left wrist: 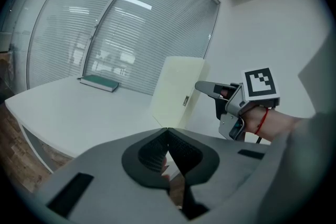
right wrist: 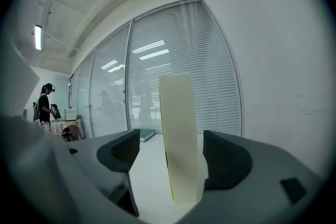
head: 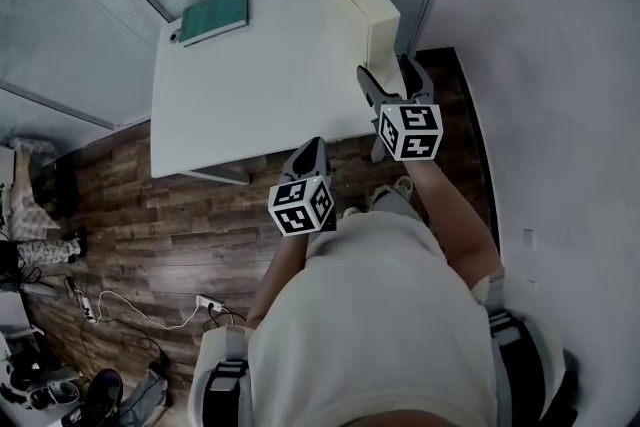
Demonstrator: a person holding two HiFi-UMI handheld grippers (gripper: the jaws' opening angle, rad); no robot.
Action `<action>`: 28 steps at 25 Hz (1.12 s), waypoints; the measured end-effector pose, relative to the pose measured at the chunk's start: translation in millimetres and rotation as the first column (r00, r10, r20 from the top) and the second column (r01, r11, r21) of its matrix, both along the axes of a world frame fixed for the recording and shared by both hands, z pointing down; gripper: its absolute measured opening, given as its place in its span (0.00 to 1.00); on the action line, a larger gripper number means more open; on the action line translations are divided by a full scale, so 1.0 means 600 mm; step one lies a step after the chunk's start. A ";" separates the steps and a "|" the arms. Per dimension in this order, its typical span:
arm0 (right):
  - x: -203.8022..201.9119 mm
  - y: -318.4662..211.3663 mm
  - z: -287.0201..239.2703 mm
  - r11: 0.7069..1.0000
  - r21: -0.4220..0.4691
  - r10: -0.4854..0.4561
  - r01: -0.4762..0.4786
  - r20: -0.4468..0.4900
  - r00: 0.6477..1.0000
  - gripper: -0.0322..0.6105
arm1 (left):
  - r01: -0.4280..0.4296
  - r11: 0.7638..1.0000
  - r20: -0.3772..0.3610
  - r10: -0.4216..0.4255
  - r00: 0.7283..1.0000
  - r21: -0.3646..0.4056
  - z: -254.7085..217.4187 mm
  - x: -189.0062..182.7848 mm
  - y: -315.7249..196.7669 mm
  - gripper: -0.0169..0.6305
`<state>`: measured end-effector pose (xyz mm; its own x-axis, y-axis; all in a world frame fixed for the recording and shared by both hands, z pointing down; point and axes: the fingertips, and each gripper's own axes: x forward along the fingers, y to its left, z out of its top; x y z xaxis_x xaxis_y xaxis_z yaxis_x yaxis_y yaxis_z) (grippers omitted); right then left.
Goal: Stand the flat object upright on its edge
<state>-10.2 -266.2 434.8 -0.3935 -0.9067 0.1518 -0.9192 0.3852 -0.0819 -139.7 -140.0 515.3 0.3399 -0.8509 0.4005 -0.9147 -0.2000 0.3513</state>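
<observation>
**A:** Starting from the biggest thing, what lies under everything?

**B:** A dark wooden floor [head: 150, 235], and on it a white table [head: 250, 105] pushed up near a glass wall with blinds.

**A:** And the flat object?

**B:** The flat object [head: 355, 0] is a pale yellow slab. It stands upright on its narrow edge at the table's right side, towards the far corner. No jaw is touching it.

**A:** So the right gripper has no hold on it?

**B:** No. The right gripper [head: 386, 67] has its jaws spread wide, one on each side of the slab. In the right gripper view there is a clear gap between the slab and each pad, so the slab stands between them but is not pinched.

**A:** What about the other one?

**B:** The left gripper [head: 312, 143] hangs just off the table's near edge, in front of the person. Its two jaws meet at the tips with nothing between them.

**A:** Anything smaller on the table?

**B:** A green book [head: 213, 15] lies flat near the far left corner, well apart from the slab.
</observation>
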 end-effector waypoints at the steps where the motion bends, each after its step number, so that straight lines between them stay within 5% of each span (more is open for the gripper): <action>1: 0.001 0.009 -0.003 1.000 0.009 -0.004 0.004 0.002 1.000 0.63 | -0.002 1.000 0.000 0.002 1.000 0.002 -0.002 0.000 -0.001 0.06; 4: 0.004 0.040 -0.010 0.999 0.043 -0.025 0.025 -0.007 1.000 0.61 | -0.008 1.000 0.001 0.008 1.000 0.008 -0.006 0.003 -0.003 0.06; 14: 0.013 0.123 0.021 0.998 -0.013 -0.063 0.063 0.008 0.998 0.15 | -0.023 0.999 0.013 0.023 1.000 0.041 -0.027 0.005 -0.009 0.06; 28: 0.006 0.187 0.048 0.988 -0.059 -0.143 0.144 0.006 0.990 0.08 | -0.030 0.998 0.019 0.028 0.999 0.062 -0.039 0.010 -0.001 0.06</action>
